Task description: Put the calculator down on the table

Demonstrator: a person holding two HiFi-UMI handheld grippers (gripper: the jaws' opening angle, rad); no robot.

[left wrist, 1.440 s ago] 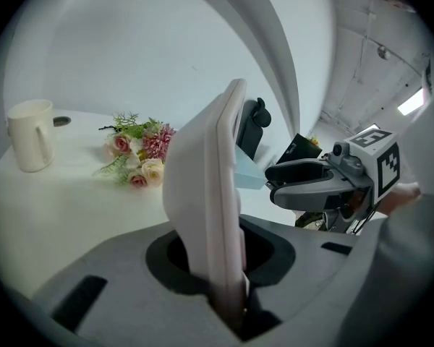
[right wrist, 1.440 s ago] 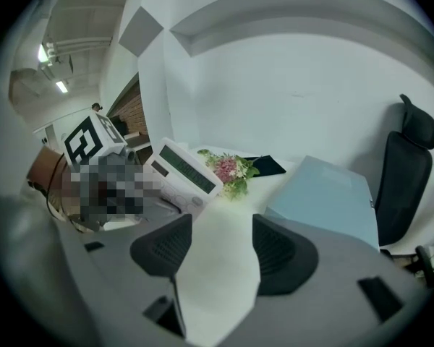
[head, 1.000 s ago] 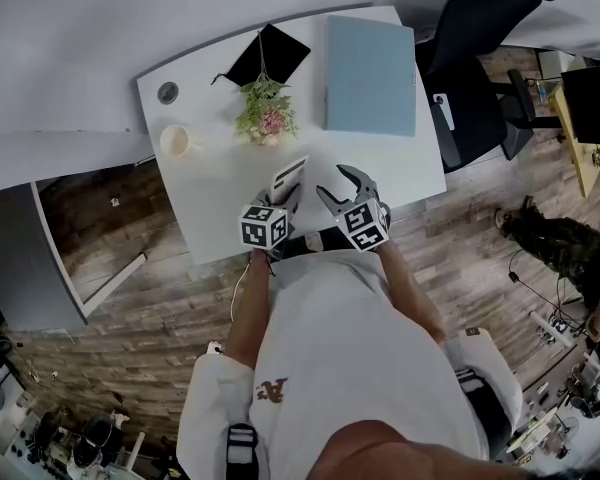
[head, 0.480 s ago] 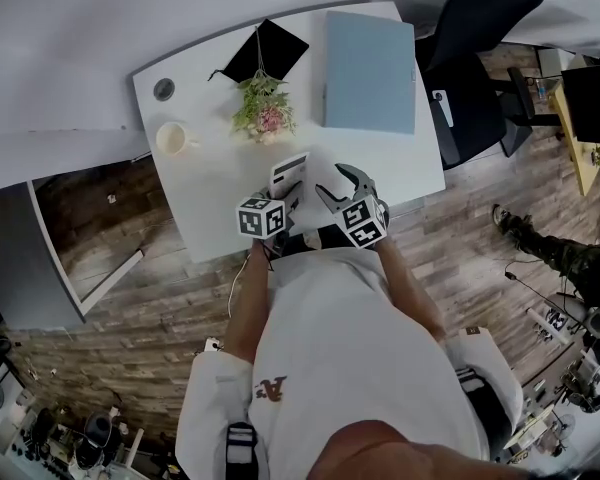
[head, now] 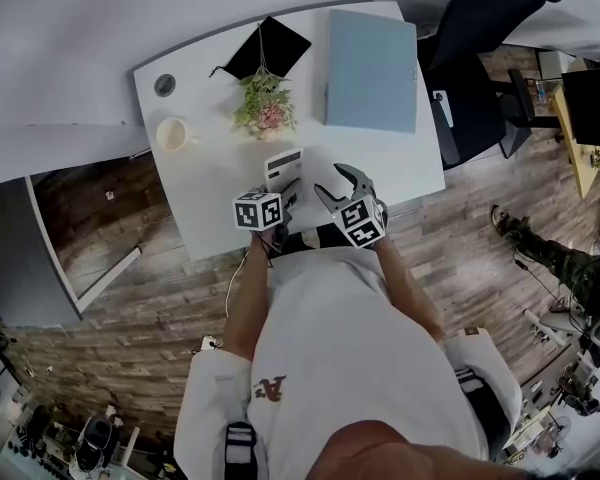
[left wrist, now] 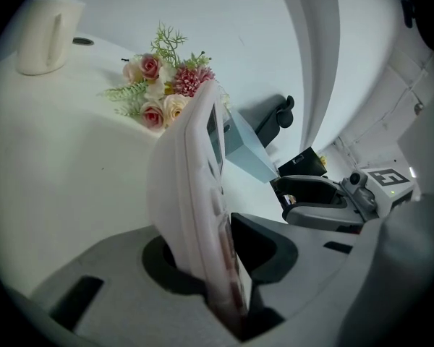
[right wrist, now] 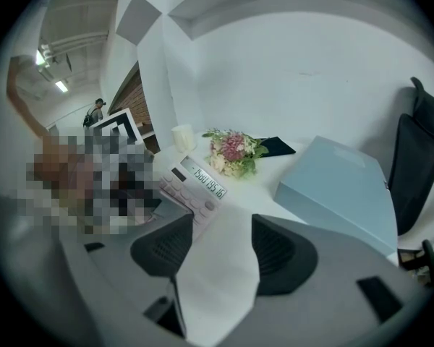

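Observation:
A white calculator (head: 284, 165) with a lit display (right wrist: 200, 176) sits between the jaws of my left gripper (head: 283, 193), low over the white table (head: 210, 203). In the left gripper view the calculator (left wrist: 195, 194) stands edge-on, and both pads of the left gripper (left wrist: 217, 248) still touch it while the jaws are opening. My right gripper (head: 338, 186) hovers just right of the calculator, open, with only bare table seen between the jaws of the right gripper (right wrist: 217, 244). The right gripper (left wrist: 315, 202) also shows at the side in the left gripper view.
A bunch of artificial flowers (head: 260, 108) lies just beyond the calculator, with a cream cup (head: 170, 134) to the left. A pale blue box (head: 370, 58) and a black cap (head: 268, 50) are at the back. A black office chair (head: 475, 68) stands right of the table.
The left gripper has sunk a little and rolled, bringing the calculator from a raised tilt down closer to the tabletop. The right gripper has stayed where it was.

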